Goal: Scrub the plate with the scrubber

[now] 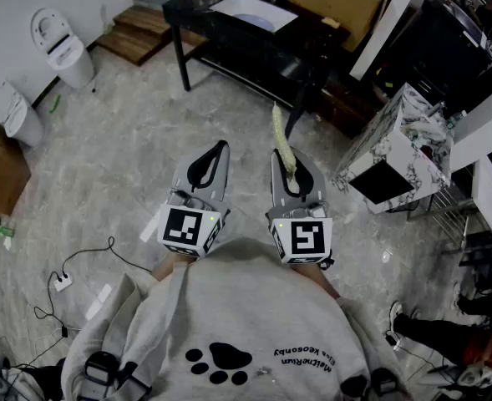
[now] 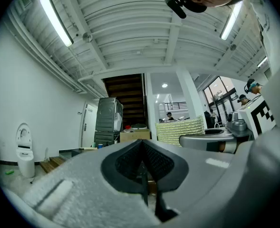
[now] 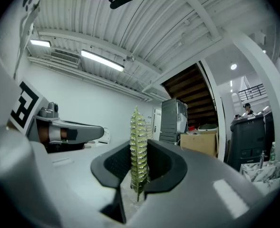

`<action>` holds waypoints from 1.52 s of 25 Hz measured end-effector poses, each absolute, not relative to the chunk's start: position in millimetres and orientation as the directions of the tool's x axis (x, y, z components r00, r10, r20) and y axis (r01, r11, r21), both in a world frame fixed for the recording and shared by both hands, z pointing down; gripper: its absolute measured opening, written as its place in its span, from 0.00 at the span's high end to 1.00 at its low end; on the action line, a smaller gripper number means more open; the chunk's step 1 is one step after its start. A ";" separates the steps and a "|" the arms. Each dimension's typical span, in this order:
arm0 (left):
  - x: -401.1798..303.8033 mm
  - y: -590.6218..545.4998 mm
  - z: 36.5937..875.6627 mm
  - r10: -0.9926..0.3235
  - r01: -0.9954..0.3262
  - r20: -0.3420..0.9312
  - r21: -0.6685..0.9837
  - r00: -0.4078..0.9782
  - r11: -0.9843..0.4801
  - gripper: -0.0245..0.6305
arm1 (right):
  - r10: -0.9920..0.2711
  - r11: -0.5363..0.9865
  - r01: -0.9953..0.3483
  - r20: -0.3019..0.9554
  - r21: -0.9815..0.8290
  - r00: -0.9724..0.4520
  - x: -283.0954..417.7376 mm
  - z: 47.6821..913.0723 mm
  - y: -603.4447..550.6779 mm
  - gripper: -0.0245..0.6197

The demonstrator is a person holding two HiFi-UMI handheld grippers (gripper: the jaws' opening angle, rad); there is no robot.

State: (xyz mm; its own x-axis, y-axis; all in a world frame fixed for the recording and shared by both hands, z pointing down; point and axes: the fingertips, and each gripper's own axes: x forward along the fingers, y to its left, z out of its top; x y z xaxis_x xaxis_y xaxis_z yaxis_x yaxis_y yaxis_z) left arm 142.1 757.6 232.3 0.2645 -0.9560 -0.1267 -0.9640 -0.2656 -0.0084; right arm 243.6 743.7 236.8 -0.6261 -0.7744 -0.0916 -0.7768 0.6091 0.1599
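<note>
Right tool (image 3: 136, 184) clamps the yellow scrubber (image 3: 139, 141); sweatshirt lettering (image 1: 304, 359) unreadable.

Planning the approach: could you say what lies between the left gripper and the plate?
Only bare floor, then the black table's edge, per the head view.

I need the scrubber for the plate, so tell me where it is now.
The scrubber is clamped in the right gripper, right of centre in the head view, beside the shut left gripper, poking forward toward the black table.

Upside-down lettering (image 1: 306, 359) on grey sweatshirt (image 1: 229, 307), too small to read
</note>
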 end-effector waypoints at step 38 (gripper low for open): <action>104.4 544.7 258.2 -0.957 -0.962 -0.110 0.021 0.270 -0.274 0.96 | -0.768 0.625 -0.771 -0.080 0.120 -0.635 213.1 263.0 541.1 0.85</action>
State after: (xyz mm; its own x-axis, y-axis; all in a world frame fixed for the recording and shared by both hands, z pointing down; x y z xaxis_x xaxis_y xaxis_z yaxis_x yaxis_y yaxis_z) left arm 104.4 544.7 258.2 0.2697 -0.9567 -0.1096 -0.9616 -0.2735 0.0212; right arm 213.1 541.1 263.0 -0.6350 -0.7684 -0.0796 -0.7714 0.6251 0.1195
